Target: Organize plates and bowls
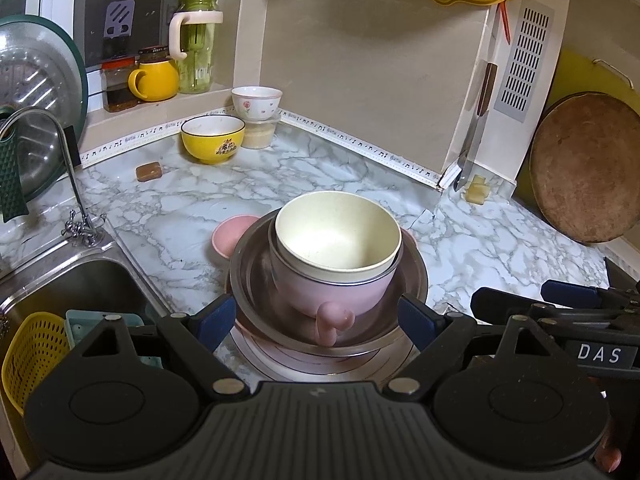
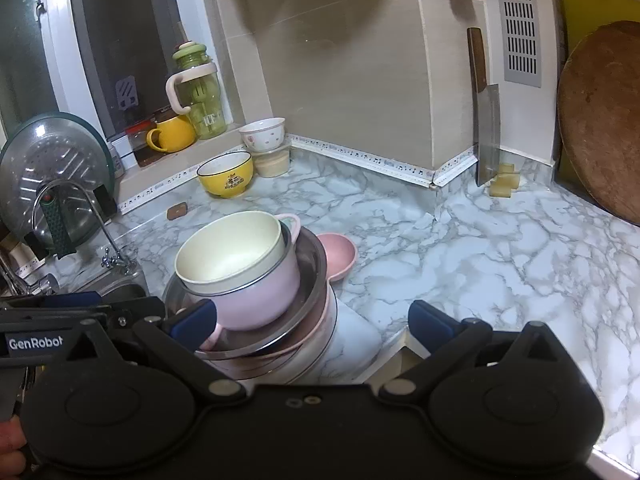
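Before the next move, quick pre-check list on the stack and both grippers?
1. Left gripper open: ok, jaws wide apart either side of the stack, touching nothing.
2. Right gripper open and empty: ok.
3. Stack nested: cream bowl in pink pot, in steel bowl, on plates: ok.
4. Stack level: not ok, cream bowl and pink pot sit tilted.
5. Loose bowls left: not ok, small pink bowl beside the stack, yellow bowl and floral bowl at the back.
6. Stack's distance from counter edge: cannot tell.
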A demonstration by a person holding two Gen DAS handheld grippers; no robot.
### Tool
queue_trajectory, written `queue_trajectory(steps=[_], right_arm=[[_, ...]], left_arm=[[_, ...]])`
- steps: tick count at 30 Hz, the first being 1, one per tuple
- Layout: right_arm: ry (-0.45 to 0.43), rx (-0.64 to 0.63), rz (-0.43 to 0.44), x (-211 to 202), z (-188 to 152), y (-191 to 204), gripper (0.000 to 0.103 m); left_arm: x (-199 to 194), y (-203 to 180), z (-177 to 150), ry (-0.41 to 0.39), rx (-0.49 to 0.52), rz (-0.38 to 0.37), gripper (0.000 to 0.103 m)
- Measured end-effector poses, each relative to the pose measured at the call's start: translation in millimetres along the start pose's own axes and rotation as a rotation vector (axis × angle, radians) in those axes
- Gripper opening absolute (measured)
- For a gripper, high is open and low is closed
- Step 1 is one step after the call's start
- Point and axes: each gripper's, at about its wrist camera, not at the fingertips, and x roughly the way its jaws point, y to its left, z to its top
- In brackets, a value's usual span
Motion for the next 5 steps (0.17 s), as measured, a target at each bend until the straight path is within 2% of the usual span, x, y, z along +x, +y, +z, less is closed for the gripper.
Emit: queue_trajectory(steps=[5], right_arm=[[0.009,-0.014,0.022,2.2,1.0,-3.5,0.103]], left_arm=[[2.0,-2.8,-2.1,0.015,-0.017,0.016,0.089]])
